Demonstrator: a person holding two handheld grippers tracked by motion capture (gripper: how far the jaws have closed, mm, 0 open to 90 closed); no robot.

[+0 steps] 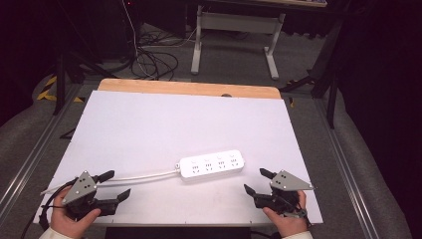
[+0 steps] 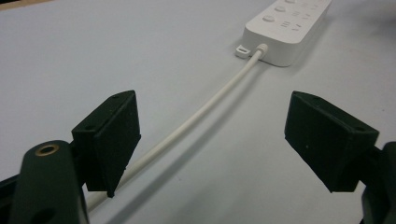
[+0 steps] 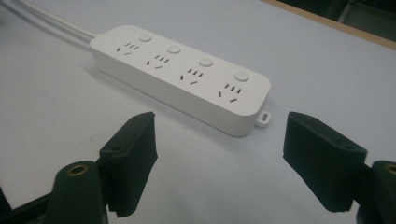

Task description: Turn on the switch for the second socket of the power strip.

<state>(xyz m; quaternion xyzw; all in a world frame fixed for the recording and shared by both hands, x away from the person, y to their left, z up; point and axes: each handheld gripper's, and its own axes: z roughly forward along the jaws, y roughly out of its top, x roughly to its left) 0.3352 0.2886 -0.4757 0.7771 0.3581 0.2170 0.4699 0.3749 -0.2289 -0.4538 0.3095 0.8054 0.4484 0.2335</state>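
Left hand (image 1: 69, 219) holding left gripper (image 1: 115, 185) low at the near left, jaws wide apart, right hand (image 1: 286, 221) holding right gripper (image 1: 258, 181) near right, jaws spread

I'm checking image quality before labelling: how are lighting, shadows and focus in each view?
High view: table evenly lit, surroundings dark, picture slightly soft. Left gripper view: cord throws a soft shadow; the power strip farther off is a bit blurred. Right gripper view: power strip sharp enough to show sockets and buttons, faint shadow along its near side; no strong glare.

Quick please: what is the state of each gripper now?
Left gripper: open, holding nothing, jaws either side of the white cord.
Right gripper: open, holding nothing.
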